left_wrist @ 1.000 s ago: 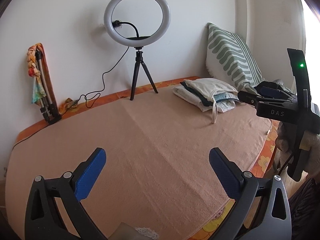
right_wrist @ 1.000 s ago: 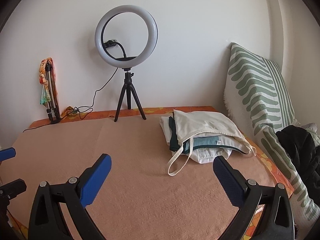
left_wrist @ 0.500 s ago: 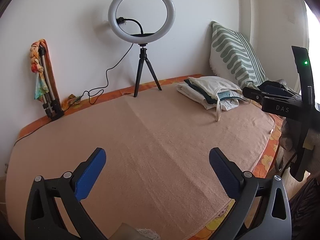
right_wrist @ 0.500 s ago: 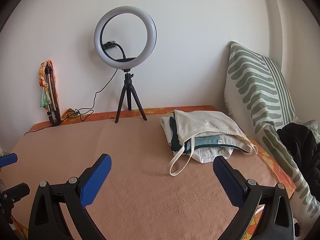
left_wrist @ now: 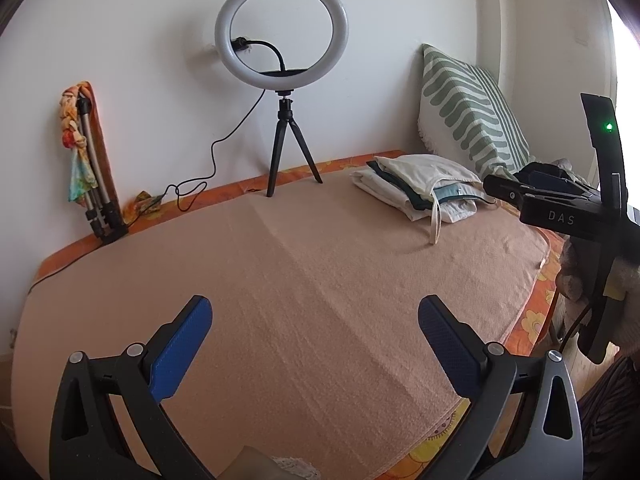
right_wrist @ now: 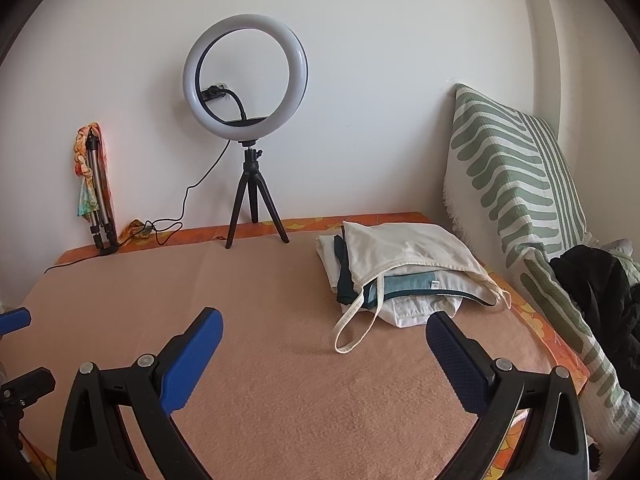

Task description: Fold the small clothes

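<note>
Cream cloth tops the clothes (right_wrist: 400,276) stacked at the blanket's (left_wrist: 320,300) far right, by the pillow (right_wrist: 516,196). Left gripper (left_wrist: 316,332) and right gripper (right_wrist: 324,344) both spread wide, empty, well short of the stack. Best to reach right, pinch only the top piece by its strap (right_wrist: 356,324) and drag it to bare blanket.

Both grippers are black frames with silver screws, the left gripper (left_wrist: 315,322) and right gripper (right_wrist: 324,338) each carrying textured blue pads (right_wrist: 191,357). The right one's side reads "DAS" in white beneath a mast with a green light.
</note>
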`<state>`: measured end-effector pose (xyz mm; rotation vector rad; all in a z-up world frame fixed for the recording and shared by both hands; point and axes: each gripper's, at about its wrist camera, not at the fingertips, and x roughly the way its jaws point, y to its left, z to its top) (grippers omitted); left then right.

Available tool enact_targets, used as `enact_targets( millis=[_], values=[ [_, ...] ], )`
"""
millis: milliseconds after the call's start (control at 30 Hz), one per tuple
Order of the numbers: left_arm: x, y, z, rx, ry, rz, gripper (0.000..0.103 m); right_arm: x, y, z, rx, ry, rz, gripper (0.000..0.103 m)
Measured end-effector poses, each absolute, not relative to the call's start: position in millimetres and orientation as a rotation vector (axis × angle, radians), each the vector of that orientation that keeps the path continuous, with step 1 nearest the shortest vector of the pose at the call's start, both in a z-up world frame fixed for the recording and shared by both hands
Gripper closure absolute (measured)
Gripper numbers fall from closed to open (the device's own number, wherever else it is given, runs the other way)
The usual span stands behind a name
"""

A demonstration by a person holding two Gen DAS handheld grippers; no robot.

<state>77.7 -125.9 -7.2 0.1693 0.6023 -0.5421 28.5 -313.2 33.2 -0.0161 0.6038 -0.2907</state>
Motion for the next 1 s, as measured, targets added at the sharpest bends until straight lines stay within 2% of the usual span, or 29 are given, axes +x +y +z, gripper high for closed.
enact_targets(
  millis=[1000],
  values=[
    [71.8,-126.5,-0.1,0.168,0.584,-0.547,0.000,27.6,-312.4,33.5,-0.010,0.605,-0.291,0.000]
  ],
)
